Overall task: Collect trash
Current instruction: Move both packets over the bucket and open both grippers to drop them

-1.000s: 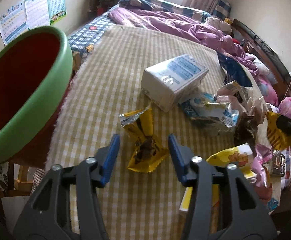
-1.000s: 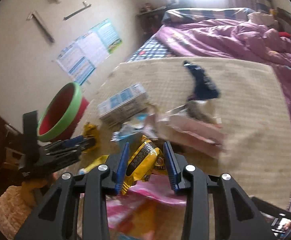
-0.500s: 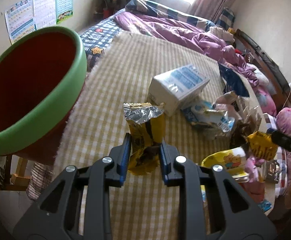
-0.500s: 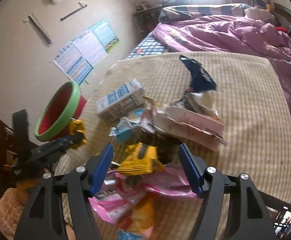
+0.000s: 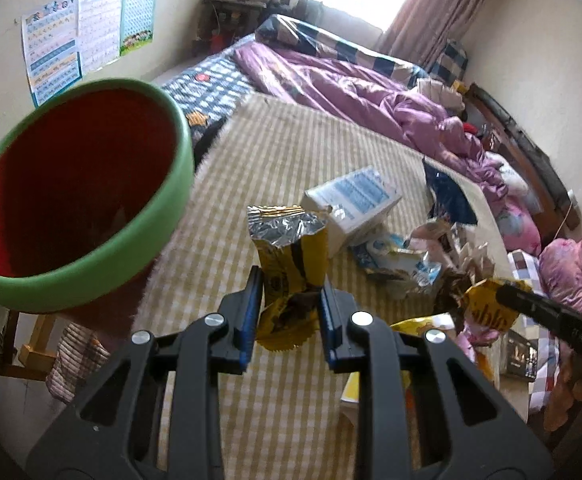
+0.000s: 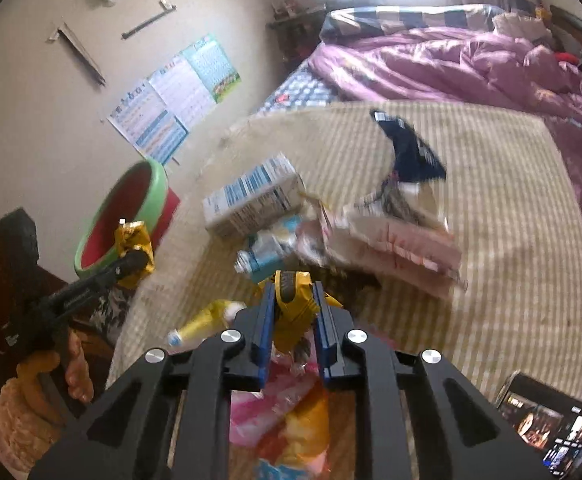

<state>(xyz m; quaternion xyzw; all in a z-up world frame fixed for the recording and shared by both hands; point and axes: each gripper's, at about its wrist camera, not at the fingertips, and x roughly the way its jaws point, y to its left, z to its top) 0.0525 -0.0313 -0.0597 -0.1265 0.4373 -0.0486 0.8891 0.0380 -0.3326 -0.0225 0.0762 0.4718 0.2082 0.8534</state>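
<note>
On a bed covered with a checked yellow mat, with a purple quilt behind, we see loose trash heaped near a white-and-blue carton lying on its side. Our left gripper is clamped on a yellow wrapper, lifted clear of the mat beside the green-rimmed red bin, its long axis upright and torn silver end pointing up. Our right gripper has just been closing and now pinches a second yellow wrapper over the pile, its long axis running away along the fingers.
</note>
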